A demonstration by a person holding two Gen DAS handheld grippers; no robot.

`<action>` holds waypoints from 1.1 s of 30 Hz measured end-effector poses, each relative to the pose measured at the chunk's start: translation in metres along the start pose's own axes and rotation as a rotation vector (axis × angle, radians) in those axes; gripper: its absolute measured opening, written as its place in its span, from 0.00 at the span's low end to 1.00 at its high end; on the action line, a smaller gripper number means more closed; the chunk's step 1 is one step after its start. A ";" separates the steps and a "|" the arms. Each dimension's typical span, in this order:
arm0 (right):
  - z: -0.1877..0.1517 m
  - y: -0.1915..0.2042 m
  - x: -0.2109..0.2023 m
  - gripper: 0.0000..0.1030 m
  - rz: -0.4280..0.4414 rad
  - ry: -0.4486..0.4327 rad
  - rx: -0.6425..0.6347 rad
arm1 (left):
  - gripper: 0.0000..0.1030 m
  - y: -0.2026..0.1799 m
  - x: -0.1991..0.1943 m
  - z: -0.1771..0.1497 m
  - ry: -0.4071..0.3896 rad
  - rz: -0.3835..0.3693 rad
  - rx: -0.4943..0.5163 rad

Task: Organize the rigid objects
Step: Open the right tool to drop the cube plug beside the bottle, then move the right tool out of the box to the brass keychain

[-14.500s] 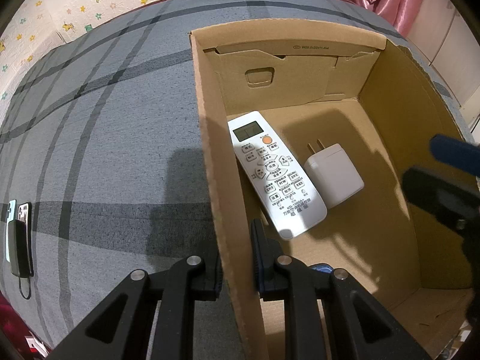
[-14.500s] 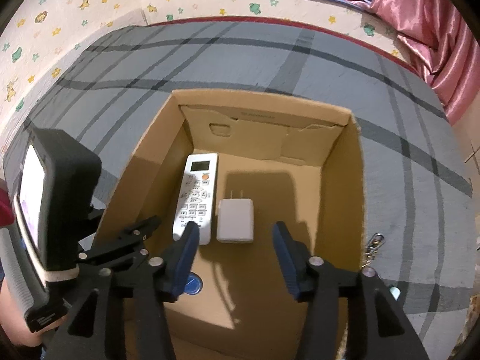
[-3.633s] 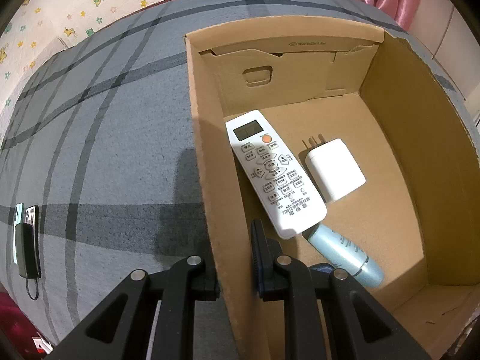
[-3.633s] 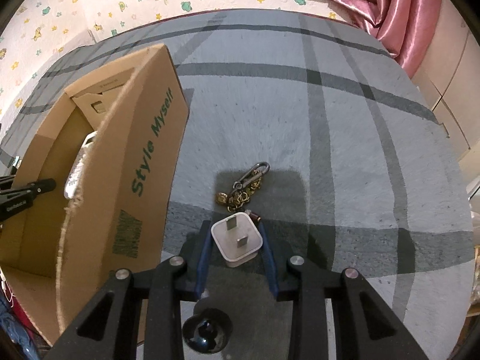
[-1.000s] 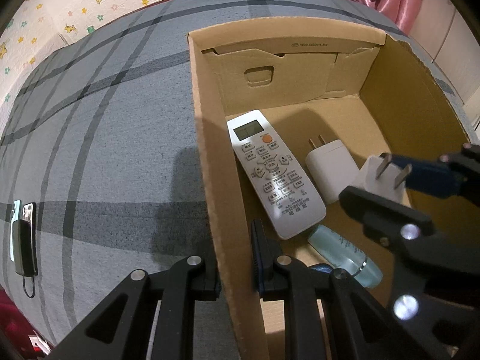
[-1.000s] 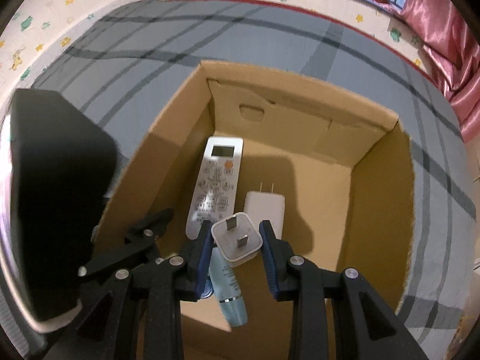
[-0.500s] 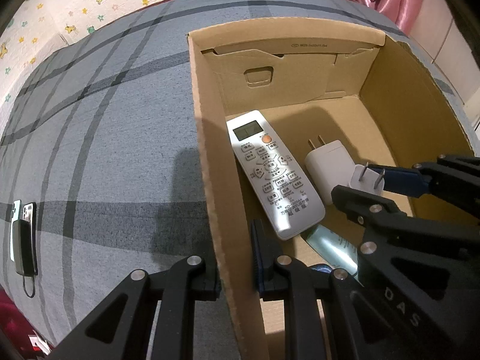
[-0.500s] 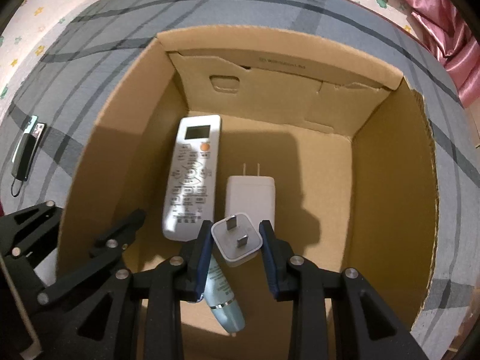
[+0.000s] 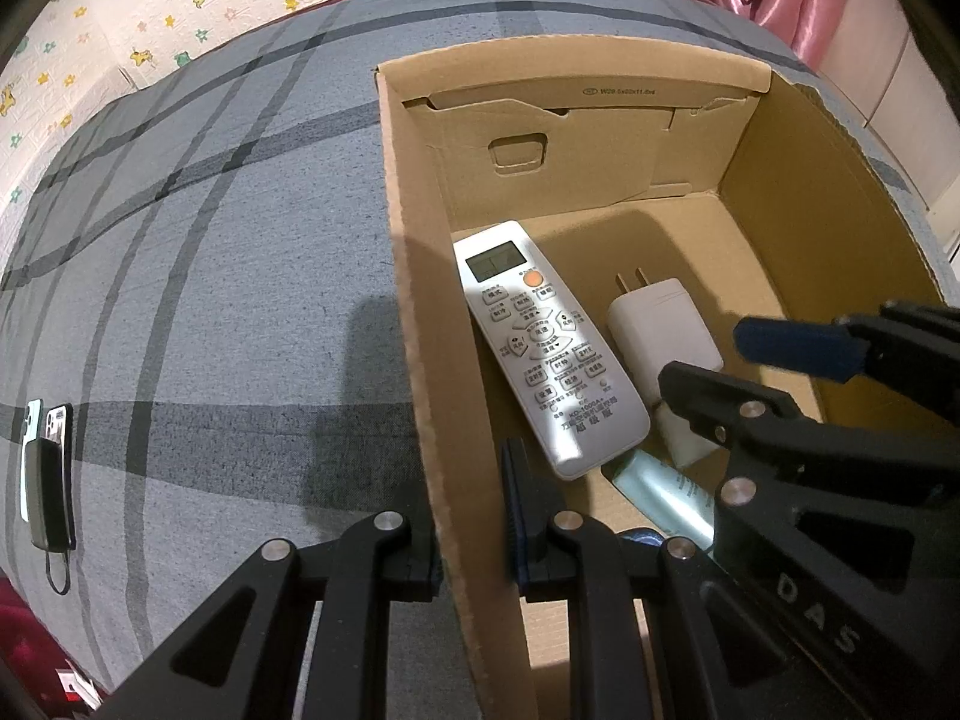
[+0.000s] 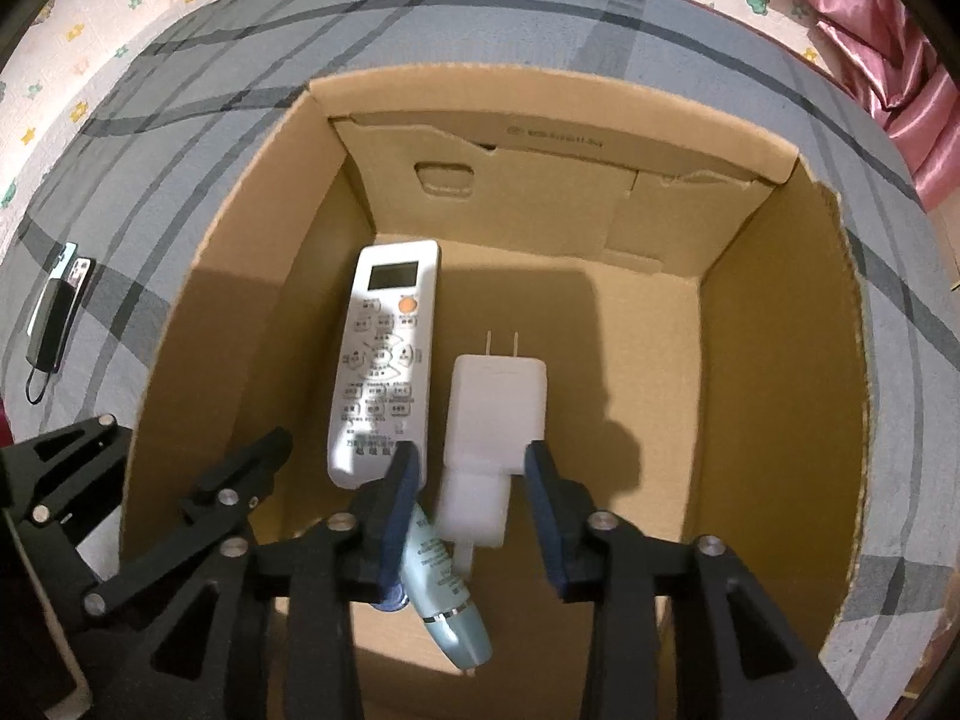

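Right wrist view: the right gripper (image 10: 471, 483) has just been opening, its jaws now apart; the small plug (image 10: 474, 507), clamped half a second ago, lies loose at six o'clock of the charger (image 10: 498, 402). The left gripper (image 9: 471, 531) stays clamped on the box wall (image 9: 432, 396).

Dim warm light, hard shadows, fisheye-warped edges

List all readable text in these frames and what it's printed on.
"DAS": raised letters on the right claw body, seen from the left wrist view.
"KD-1000A": lower end of the white remote; the Chinese characters under it and on its buttons are too small to read.
Printed code on the far flap of the cardboard box: starts with "W", the rest too blurred.
Pale blue tube: print too small to read.
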State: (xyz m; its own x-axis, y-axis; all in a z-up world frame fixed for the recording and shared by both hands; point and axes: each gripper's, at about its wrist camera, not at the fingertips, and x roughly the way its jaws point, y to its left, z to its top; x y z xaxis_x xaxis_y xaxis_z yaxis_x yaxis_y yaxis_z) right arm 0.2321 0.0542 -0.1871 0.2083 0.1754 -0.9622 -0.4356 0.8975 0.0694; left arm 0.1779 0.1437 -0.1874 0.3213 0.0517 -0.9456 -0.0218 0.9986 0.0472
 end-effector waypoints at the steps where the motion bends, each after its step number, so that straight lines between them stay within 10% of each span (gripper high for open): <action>1: 0.001 -0.001 -0.002 0.47 -0.002 -0.008 0.003 | 0.17 0.000 0.000 0.000 0.001 0.001 0.000; 16: 0.000 -0.011 -0.031 0.59 -0.019 -0.067 0.009 | 0.17 0.001 0.000 0.000 0.002 -0.004 -0.005; 33: -0.001 -0.037 -0.093 0.99 -0.047 -0.213 0.041 | 0.17 0.003 0.000 0.000 0.005 -0.002 -0.006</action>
State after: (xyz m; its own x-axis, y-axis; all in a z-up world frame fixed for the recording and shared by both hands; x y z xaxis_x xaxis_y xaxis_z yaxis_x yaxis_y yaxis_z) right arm 0.2281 0.0039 -0.1008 0.4092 0.2109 -0.8877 -0.3861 0.9216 0.0410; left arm 0.1783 0.1471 -0.1873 0.3167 0.0493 -0.9473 -0.0266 0.9987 0.0430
